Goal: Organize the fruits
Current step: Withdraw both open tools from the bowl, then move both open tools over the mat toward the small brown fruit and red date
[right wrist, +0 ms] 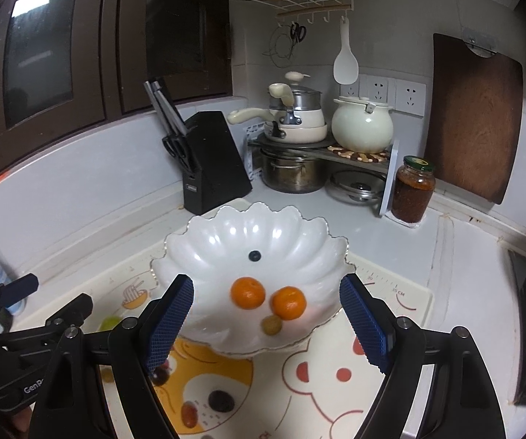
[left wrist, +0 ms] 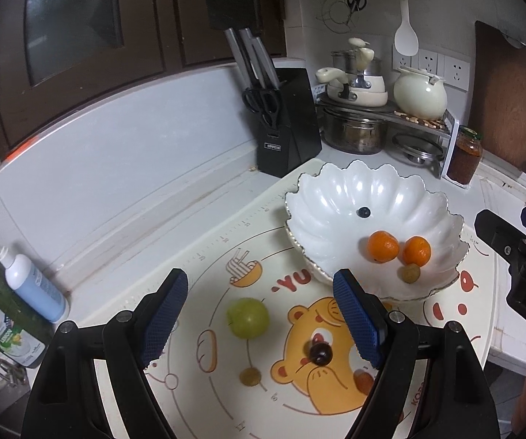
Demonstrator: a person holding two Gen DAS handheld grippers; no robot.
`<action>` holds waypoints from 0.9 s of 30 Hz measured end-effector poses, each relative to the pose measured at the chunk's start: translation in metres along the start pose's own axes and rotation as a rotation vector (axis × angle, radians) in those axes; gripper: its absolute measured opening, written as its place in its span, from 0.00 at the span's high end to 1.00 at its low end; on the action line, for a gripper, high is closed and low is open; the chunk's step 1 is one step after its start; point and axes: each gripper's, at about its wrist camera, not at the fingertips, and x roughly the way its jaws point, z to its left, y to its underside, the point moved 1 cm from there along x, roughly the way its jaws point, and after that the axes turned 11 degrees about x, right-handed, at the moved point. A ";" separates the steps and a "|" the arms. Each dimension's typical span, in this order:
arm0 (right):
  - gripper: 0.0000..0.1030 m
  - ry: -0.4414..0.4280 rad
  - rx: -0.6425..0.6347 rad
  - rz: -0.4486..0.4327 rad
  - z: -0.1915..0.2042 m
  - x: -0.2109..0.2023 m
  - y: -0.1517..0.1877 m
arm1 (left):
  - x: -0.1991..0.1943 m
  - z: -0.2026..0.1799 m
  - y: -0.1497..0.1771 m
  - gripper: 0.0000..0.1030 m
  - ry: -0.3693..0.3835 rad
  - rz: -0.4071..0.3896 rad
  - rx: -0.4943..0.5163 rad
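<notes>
Both my left gripper [left wrist: 259, 323] and right gripper [right wrist: 266, 323] hang wide, empty; bowl [left wrist: 310, 197] part-filled; next, I judge, the green fruit [left wrist: 247, 317] needs straddling, pinching.

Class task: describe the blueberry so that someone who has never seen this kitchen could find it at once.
Find the white scalloped bowl on the cartoon mat. The blueberry lies alone near its centre, behind two oranges. It is the bowl's only dark, tiny fruit.

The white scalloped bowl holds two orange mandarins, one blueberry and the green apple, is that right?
Not quite. The green apple lies outside, on the cartoon-printed mat, as the left wrist view shows. The white scalloped bowl holds two orange mandarins, one blueberry and a small yellowish fruit.
</notes>
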 end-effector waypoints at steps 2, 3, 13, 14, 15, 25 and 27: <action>0.20 -0.002 -0.010 -0.005 0.004 -0.005 0.003 | -0.004 0.003 0.004 0.21 -0.004 -0.001 -0.001; 0.20 -0.003 -0.015 -0.009 0.006 -0.007 0.004 | -0.005 0.004 0.005 0.21 -0.007 -0.001 -0.002; 0.20 -0.011 -0.031 -0.008 0.012 -0.018 0.018 | -0.012 0.009 0.022 0.18 -0.014 0.010 -0.019; 0.20 -0.012 -0.031 -0.006 0.012 -0.018 0.020 | -0.011 0.009 0.023 0.18 -0.013 0.013 -0.019; 0.20 -0.011 -0.031 -0.005 0.012 -0.018 0.021 | -0.011 0.008 0.025 0.18 -0.013 0.015 -0.018; 0.20 -0.008 -0.039 0.026 0.011 -0.010 0.037 | -0.005 0.008 0.042 0.18 -0.025 0.036 -0.021; 0.20 -0.008 -0.041 0.034 0.011 -0.008 0.041 | -0.002 0.009 0.045 0.18 -0.025 0.042 -0.023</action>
